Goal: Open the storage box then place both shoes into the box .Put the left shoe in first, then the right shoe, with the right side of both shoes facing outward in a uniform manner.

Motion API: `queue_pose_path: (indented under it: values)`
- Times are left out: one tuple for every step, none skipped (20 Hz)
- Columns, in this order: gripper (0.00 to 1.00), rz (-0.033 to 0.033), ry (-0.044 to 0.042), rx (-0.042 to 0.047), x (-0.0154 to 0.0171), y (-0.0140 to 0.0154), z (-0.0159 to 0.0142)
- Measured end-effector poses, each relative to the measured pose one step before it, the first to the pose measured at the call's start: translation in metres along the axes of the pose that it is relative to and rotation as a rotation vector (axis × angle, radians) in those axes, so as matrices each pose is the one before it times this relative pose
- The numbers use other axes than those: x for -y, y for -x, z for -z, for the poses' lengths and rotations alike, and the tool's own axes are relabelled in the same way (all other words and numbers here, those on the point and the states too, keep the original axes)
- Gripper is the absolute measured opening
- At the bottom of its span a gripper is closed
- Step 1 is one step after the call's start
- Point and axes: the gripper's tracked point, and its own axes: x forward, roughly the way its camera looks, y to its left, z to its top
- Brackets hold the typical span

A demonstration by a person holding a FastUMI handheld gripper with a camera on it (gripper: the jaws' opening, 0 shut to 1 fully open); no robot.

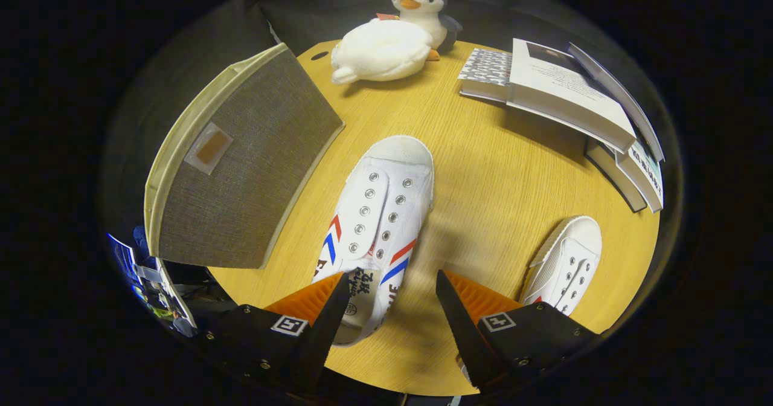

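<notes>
A white canvas shoe (pixel 377 212) with red and blue stripes lies on the round wooden table (pixel 495 170), toe pointing away from me. Its heel end sits between my fingers, close to the left finger (pixel 329 309). My gripper (pixel 392 285) is open, hovering above the shoe, and neither finger presses on it. A second white shoe (pixel 567 264) lies to the right, partly hidden behind the right finger (pixel 459 309). The grey fabric storage box (pixel 241 164) with a cream rim stands at the table's left edge, its lid shut.
A white plush toy (pixel 380 49) and a penguin plush (pixel 423 7) sit at the far side of the table. A stack of books (pixel 567 92) lies at the far right. Bare wood stretches between the shoes and the books.
</notes>
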Motion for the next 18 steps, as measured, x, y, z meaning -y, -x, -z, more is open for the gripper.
queue_pose_path:
  values:
    - [0.89,0.00584,0.00575,-0.01316,0.00126,-0.00451,0.00115]
    - [0.88,0.00745,-0.00218,-0.01379,0.00134,-0.00333,0.00109]
    - [0.88,0.00356,-0.00928,-0.01042,0.00153,-0.00458,-0.00009]
    - [0.86,0.00533,-0.01809,-0.01205,0.00125,-0.00359,0.00064]
    - [0.85,0.00419,-0.01790,-0.00967,0.00190,-0.00116,-0.00083]
    - [0.79,-0.01026,-0.02838,-0.02002,-0.00167,-0.00314,0.00284]
    - [0.74,-0.02011,-0.03289,-0.00321,-0.00313,-0.00462,-0.00022]
    - [0.69,-0.02940,-0.02462,-0.01612,-0.00586,-0.00075,0.00119]
    - [0.58,-0.03404,-0.02413,-0.00372,-0.00657,0.00117,-0.00040]
    - [0.34,0.00533,-0.02031,-0.00203,0.00099,0.00196,-0.00070]
    - [0.29,0.00598,-0.01233,-0.00413,0.00393,0.00384,-0.00252]
    - [0.15,-0.01296,-0.02154,0.00107,-0.00308,0.00364,0.00093]
    - [0.14,0.00352,-0.02074,0.00923,0.00397,-0.01093,0.00531]
    - [0.04,-0.00453,-0.01664,-0.00461,-0.00350,0.00136,0.00120]
    - [0.04,-0.01016,-0.00458,-0.00311,0.00005,0.00890,-0.00257]
    - [0.04,-0.00933,-0.00789,0.00043,-0.00212,0.00381,-0.00078]
    - [0.04,-0.00516,-0.00272,-0.00561,-0.00139,0.00370,0.00010]
    - [0.04,-0.00402,-0.00147,0.00085,-0.00166,0.00451,-0.00131]
